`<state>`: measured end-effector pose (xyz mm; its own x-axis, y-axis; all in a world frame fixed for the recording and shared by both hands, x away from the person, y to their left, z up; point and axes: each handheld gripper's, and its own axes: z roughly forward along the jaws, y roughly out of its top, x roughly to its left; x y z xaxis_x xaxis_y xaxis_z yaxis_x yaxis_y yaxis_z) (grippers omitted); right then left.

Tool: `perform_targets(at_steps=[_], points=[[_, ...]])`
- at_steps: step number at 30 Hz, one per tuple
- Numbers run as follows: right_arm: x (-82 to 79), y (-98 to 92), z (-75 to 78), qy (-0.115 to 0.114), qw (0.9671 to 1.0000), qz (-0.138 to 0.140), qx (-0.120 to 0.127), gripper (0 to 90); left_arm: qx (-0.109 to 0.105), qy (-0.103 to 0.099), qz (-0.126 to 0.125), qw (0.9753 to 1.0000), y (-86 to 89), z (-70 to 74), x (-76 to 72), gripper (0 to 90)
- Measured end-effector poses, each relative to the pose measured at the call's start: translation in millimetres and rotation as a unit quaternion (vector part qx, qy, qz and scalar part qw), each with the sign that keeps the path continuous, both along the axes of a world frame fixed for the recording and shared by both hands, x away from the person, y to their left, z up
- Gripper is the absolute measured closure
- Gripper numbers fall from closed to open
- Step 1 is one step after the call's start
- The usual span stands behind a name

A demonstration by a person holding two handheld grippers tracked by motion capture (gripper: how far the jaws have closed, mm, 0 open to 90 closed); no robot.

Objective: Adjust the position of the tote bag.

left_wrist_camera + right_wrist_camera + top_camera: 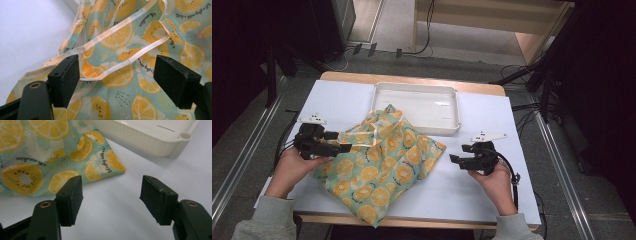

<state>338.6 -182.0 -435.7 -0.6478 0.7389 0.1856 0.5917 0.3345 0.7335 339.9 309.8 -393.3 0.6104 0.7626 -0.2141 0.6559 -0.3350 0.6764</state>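
Note:
A teal cloth bag (387, 160) printed with orange and kiwi slices lies crumpled across the middle of the table, one corner hanging over the near edge. Its pale translucent strap (120, 65) loops over the fabric (150, 32), and a stretch of it runs between the jaws of my left gripper (343, 141) (116, 75), which stands open at the bag's left edge. My right gripper (457, 159) (111, 195) is open over bare table just right of the bag's corner (110, 166), with nothing between its jaws.
A white plastic tray (447, 95) (150, 142) sits at the back centre, the bag's far corner leaning on its front wall. A white sheet (482, 185) covers the table. Cables run along the floor around it.

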Motion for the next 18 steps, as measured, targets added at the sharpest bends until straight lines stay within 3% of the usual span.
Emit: perform_targets(at_steps=[11, 18], points=[[0.3, 1.1, -1.1, 0.001, 1.0, 0.002, -0.004, 35.6, 0.007, -0.004, 0.0, 1.0, -3.6, -2.6, 11.3, 17.4], [0.3, 1.8, -1.6, 0.002, 1.0, 0.003, -0.005, 35.7, 0.003, 0.006, -0.008, 0.9999, -5.5, -12.4, 26.6, 16.5]])
